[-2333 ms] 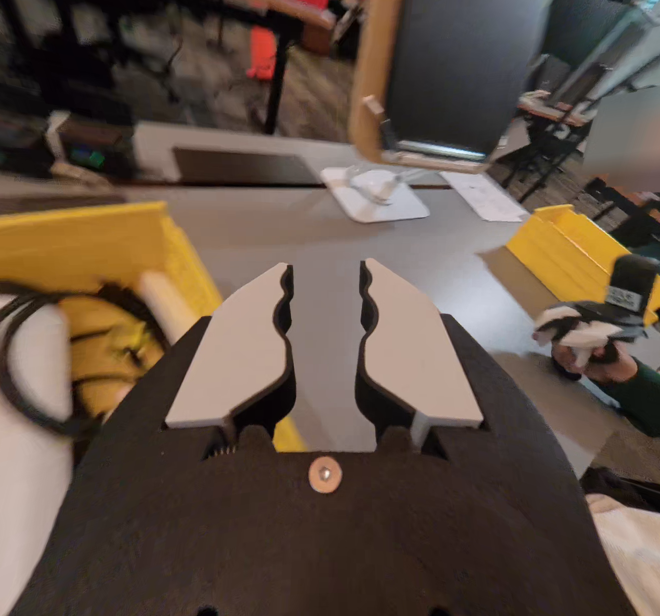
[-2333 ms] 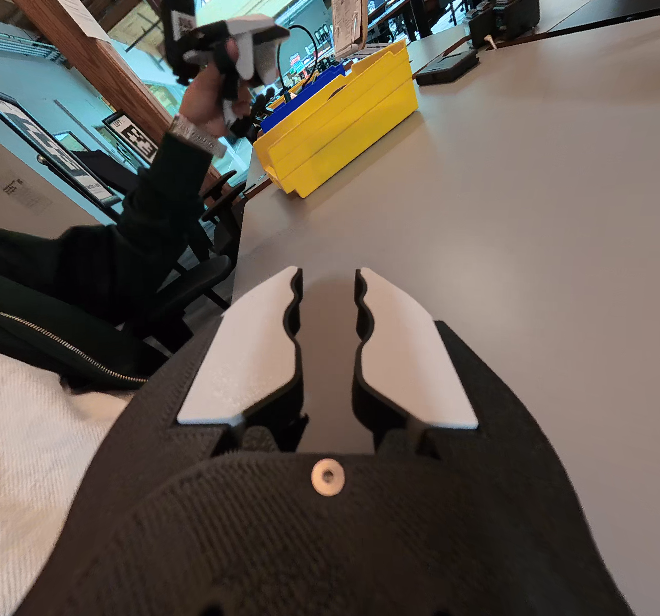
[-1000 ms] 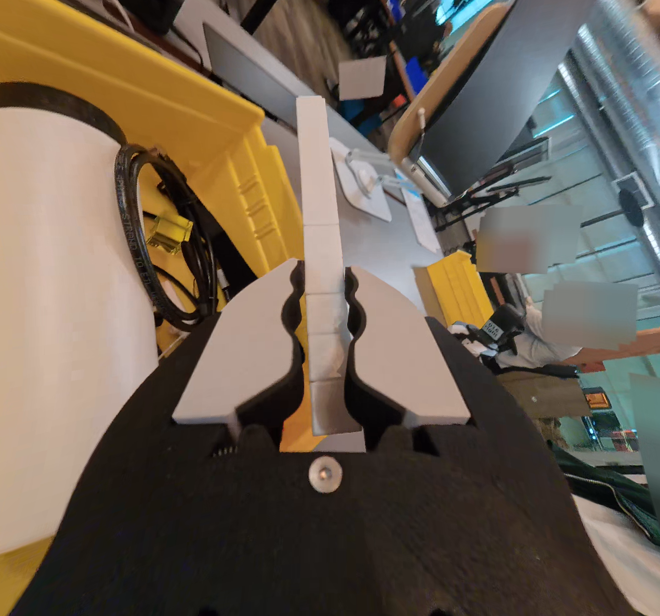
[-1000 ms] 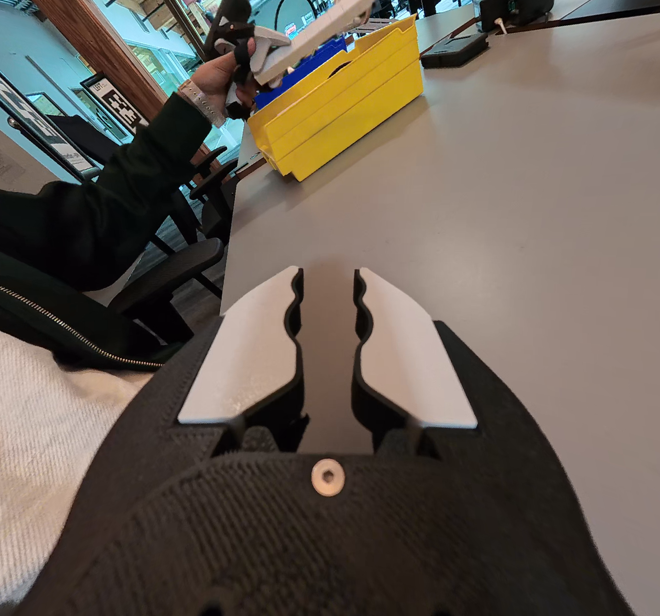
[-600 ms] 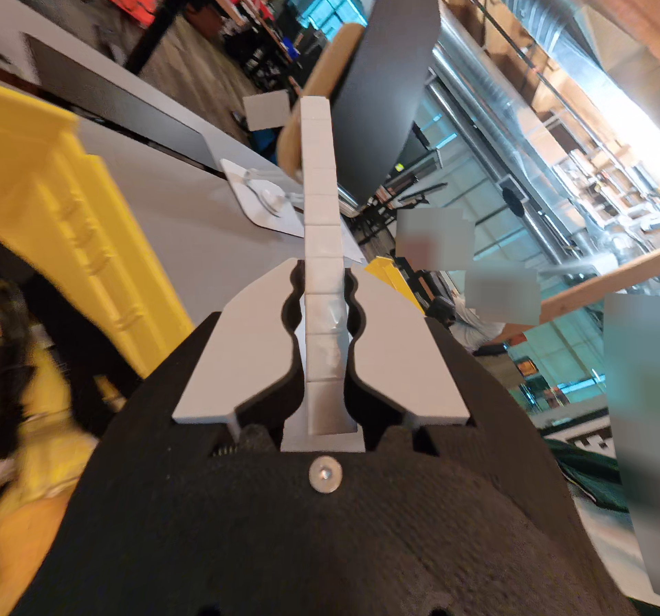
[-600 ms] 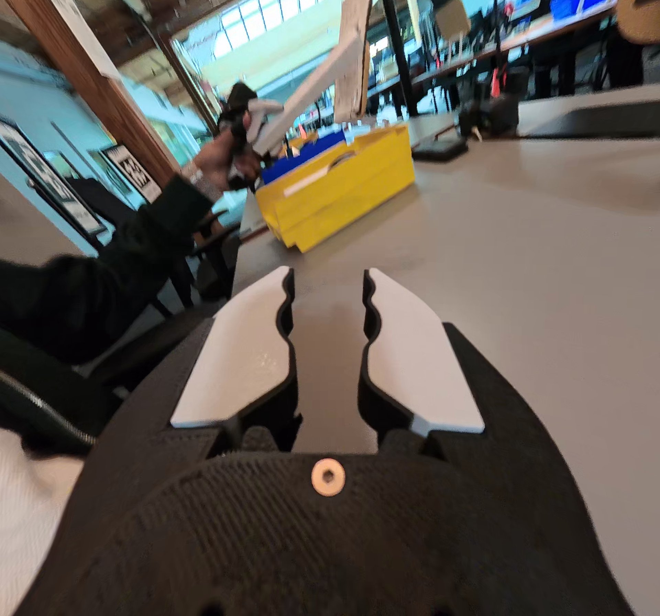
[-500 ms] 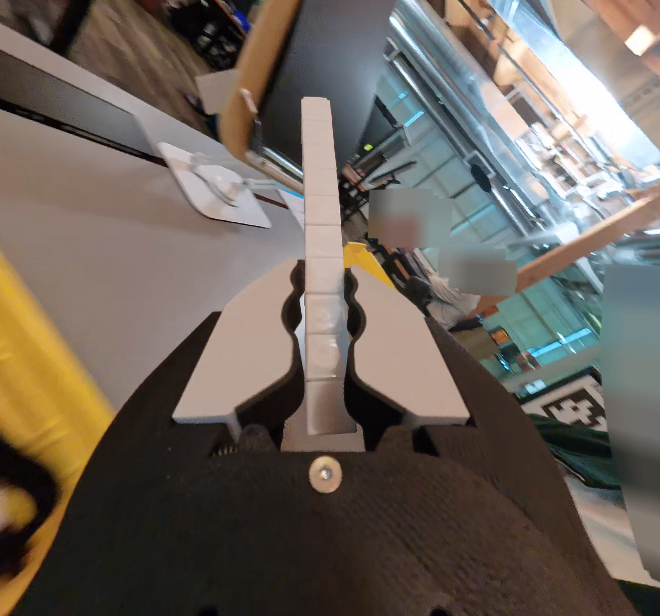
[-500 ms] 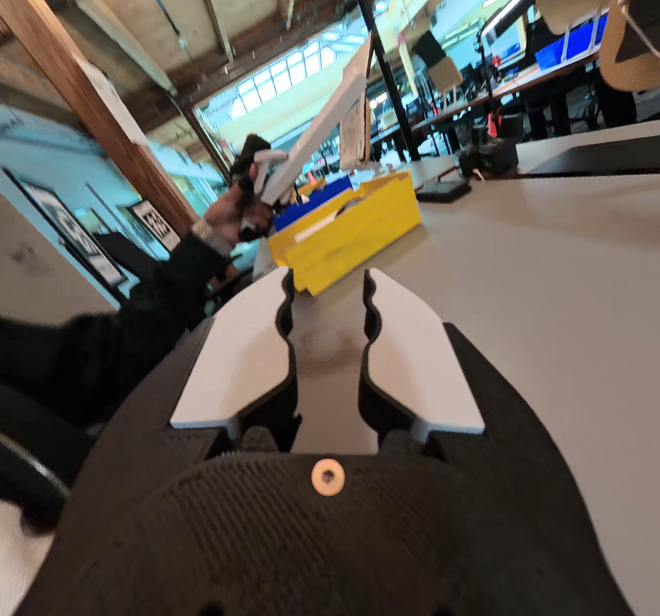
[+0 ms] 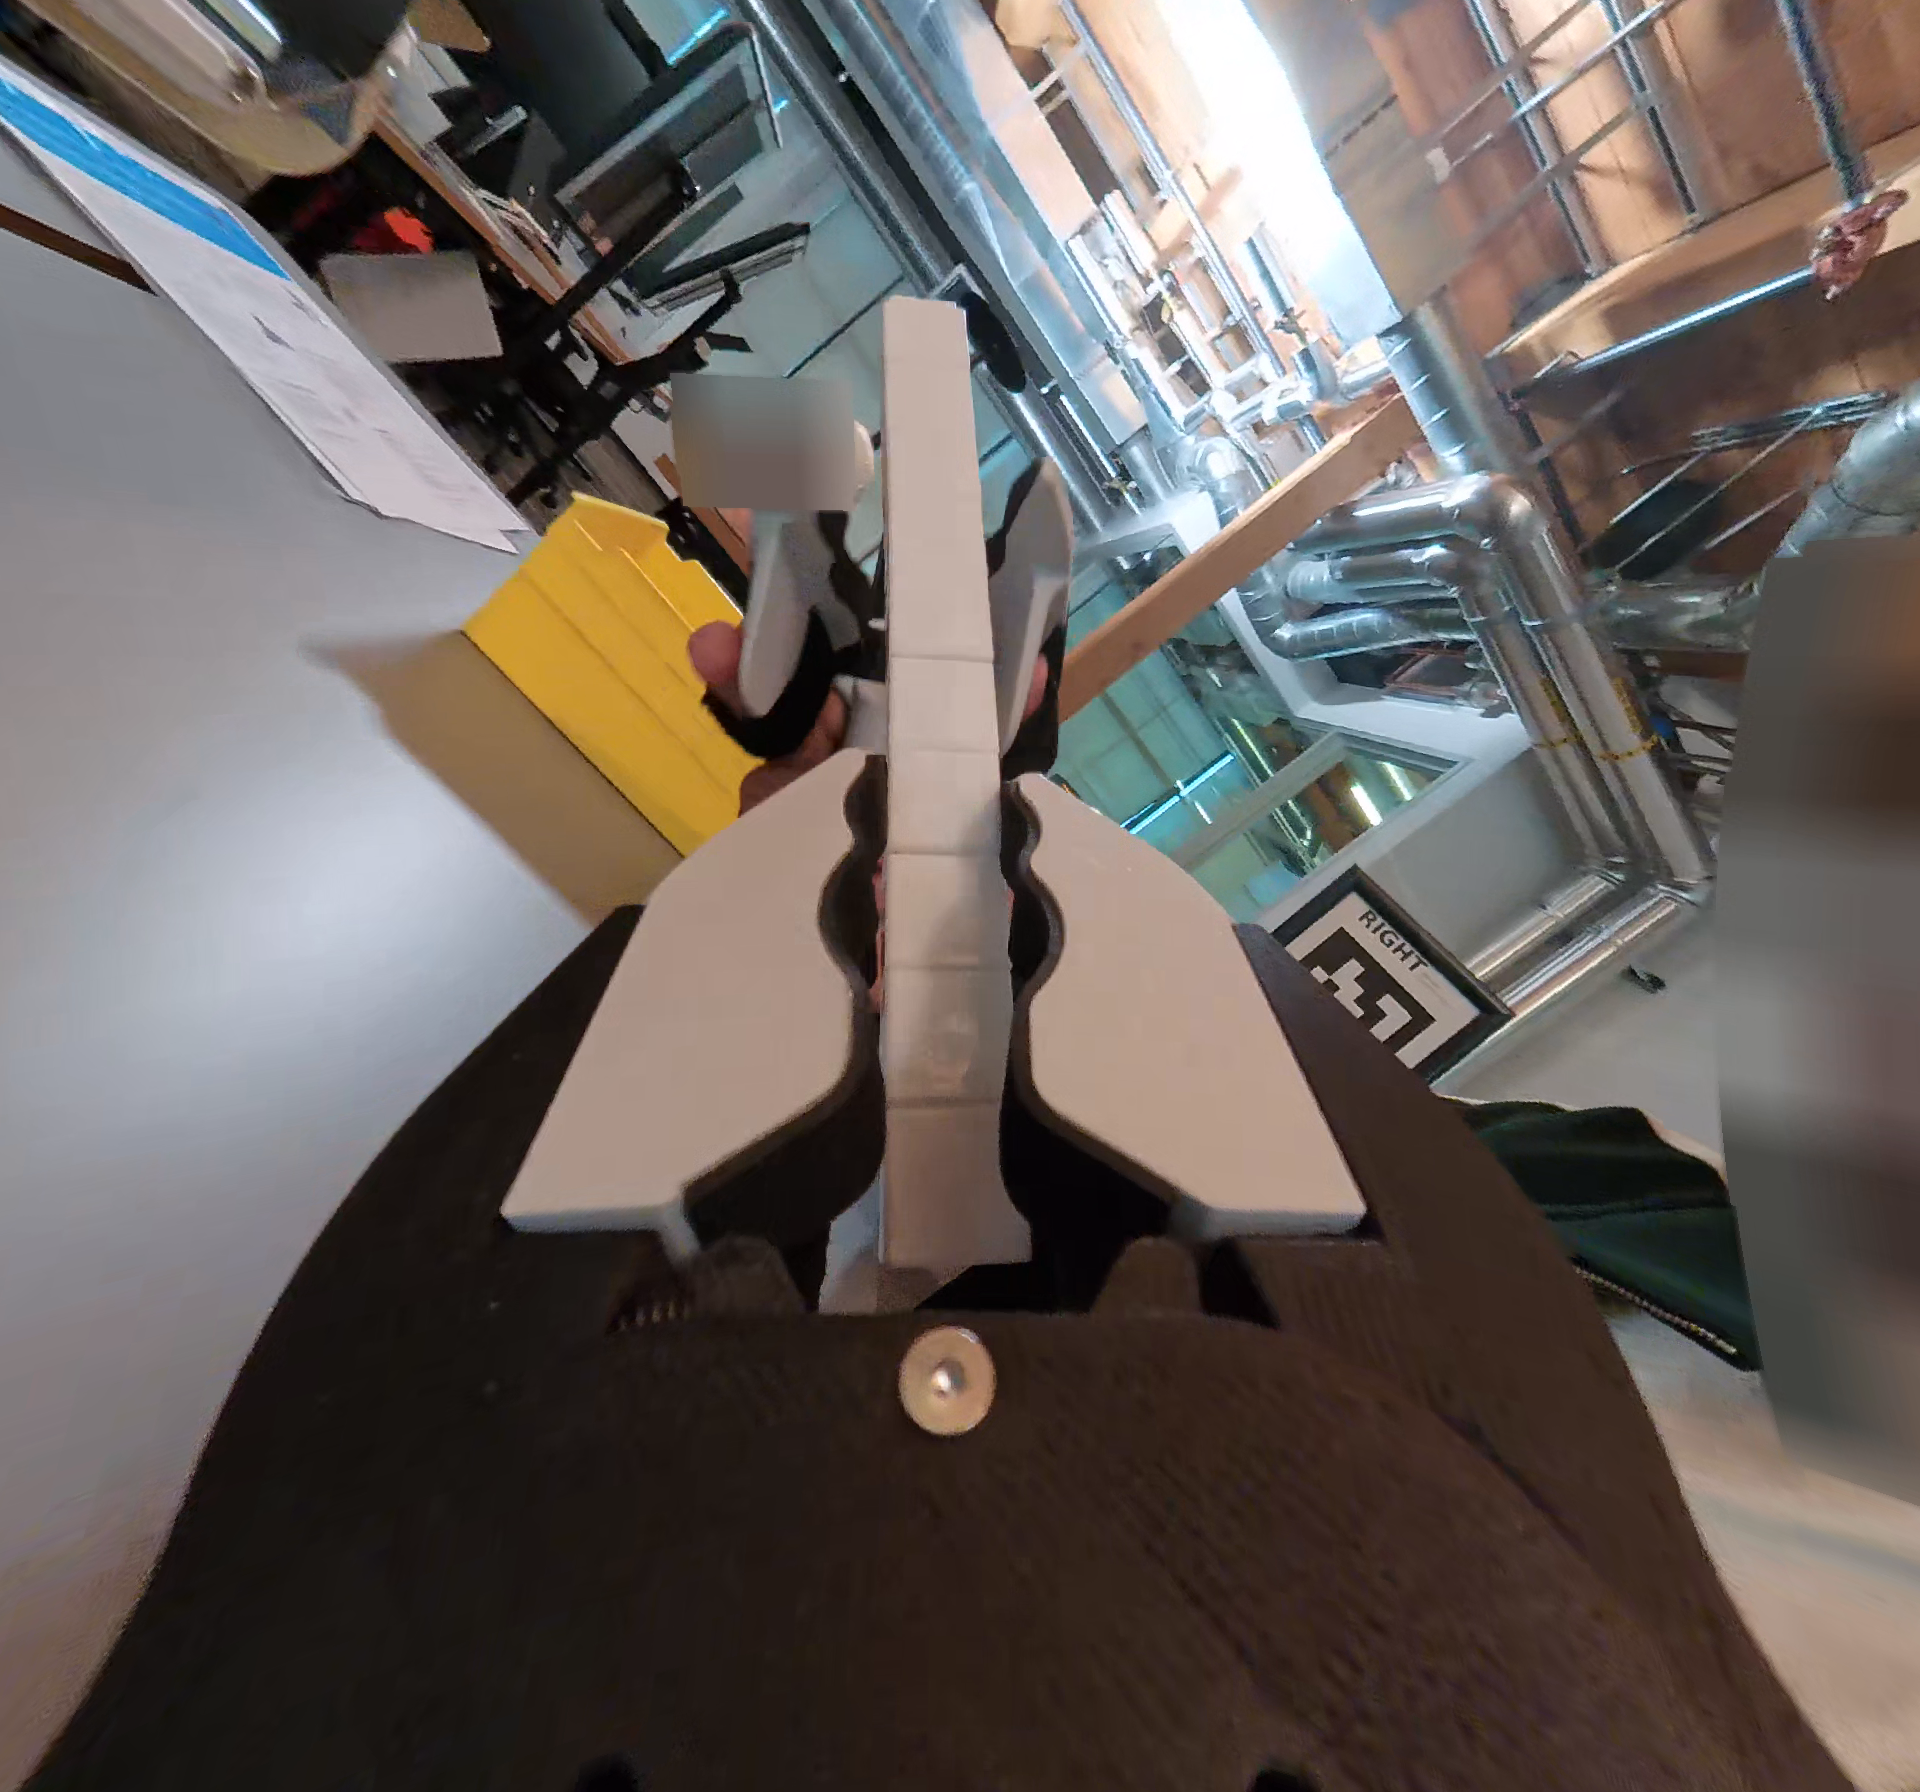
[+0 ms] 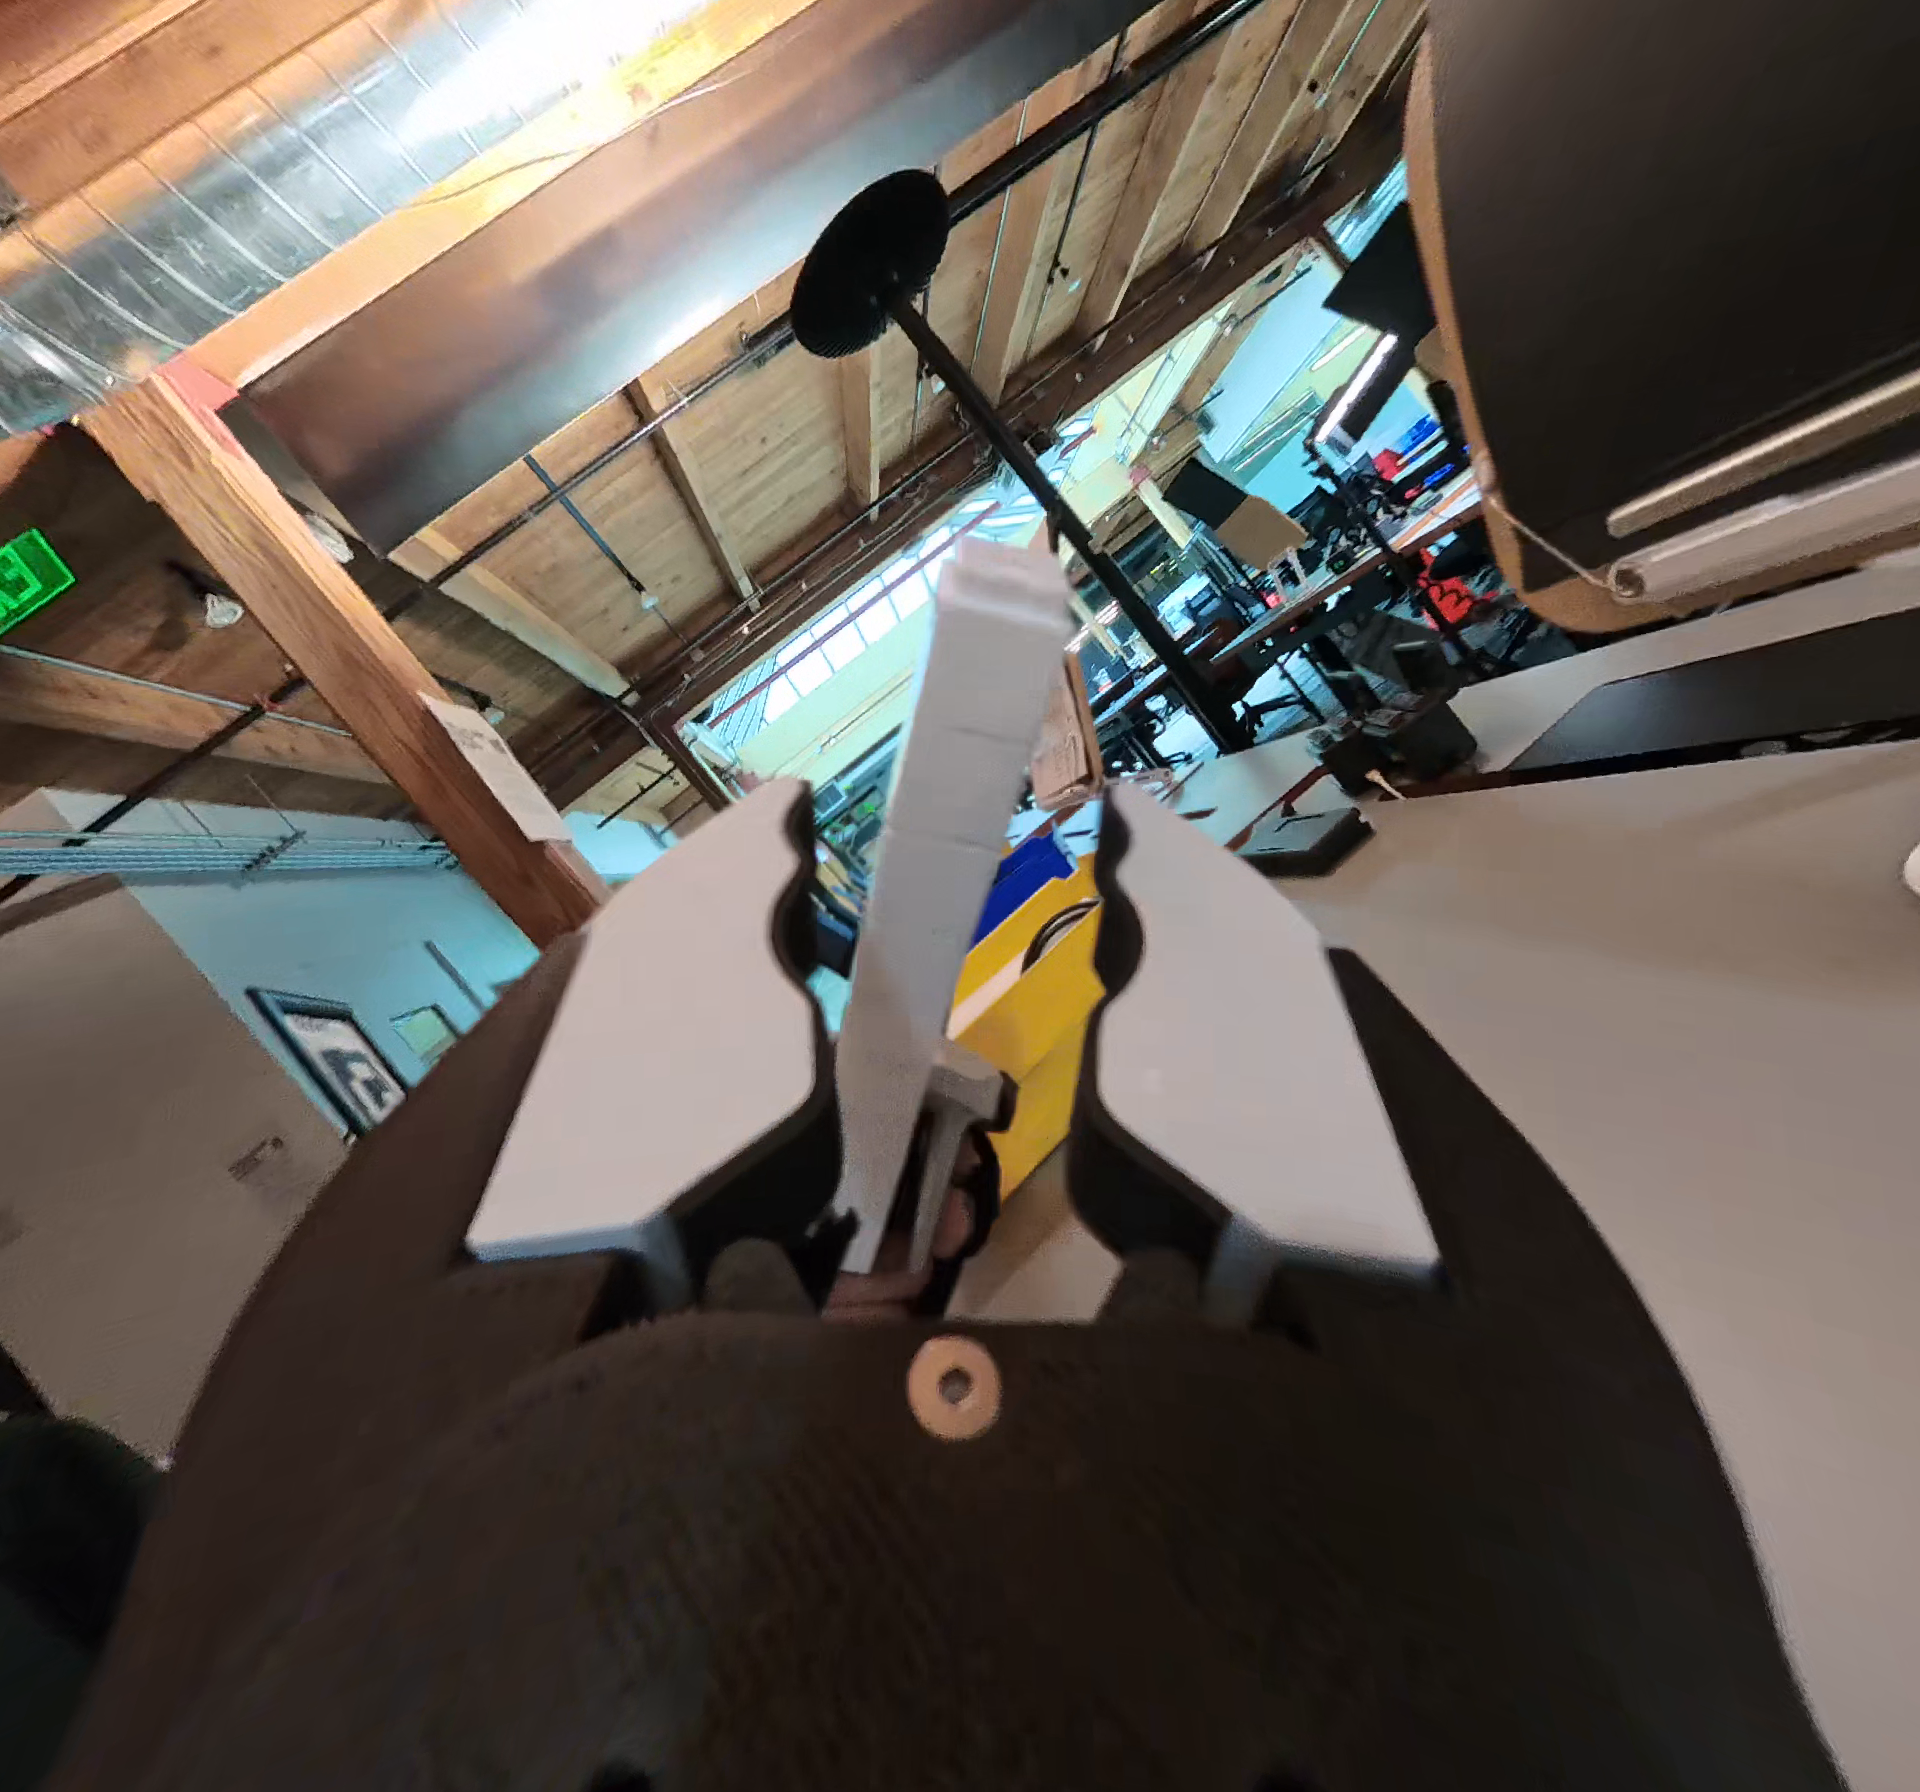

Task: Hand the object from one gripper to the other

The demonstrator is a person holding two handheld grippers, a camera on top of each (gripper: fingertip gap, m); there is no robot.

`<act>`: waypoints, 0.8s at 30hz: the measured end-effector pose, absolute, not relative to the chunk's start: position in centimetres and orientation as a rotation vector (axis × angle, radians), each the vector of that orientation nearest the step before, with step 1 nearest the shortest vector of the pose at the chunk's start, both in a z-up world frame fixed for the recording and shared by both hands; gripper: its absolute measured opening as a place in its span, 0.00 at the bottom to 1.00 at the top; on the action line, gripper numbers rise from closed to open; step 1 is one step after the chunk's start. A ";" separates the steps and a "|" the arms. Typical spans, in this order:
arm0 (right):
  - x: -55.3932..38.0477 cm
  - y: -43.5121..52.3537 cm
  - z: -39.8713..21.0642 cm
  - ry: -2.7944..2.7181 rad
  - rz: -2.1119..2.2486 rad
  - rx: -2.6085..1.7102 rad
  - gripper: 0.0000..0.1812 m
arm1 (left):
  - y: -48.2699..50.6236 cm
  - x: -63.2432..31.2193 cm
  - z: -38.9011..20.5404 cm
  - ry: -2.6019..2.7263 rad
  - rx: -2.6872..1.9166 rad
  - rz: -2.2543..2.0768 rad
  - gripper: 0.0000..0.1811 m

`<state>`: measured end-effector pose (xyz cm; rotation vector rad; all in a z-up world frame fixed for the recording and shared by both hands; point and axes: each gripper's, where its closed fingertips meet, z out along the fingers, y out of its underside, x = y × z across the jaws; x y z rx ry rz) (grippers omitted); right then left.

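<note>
Left gripper (image 9: 940,797) clenched on the long white segmented plastic bar (image 9: 928,662), low end seated deep between its fingers, bar sticking straight out ahead. Right gripper (image 10: 951,812) spread wide, one finger on each side of the same bar (image 10: 971,766), gaps on both sides, no contact visible. Left view shows the right gripper's fingers (image 9: 774,620) flanking the bar's middle. Yellow plastic bin (image 9: 613,641) on the grey table (image 9: 197,859), far behind.
</note>
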<state>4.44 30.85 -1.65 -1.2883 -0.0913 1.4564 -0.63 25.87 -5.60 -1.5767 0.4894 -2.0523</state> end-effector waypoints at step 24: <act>1.2 22.0 0.6 -1.034 0.906 -1.249 0.12 | 22.2 0.7 -11.0 1.036 -1.404 -1.552 0.41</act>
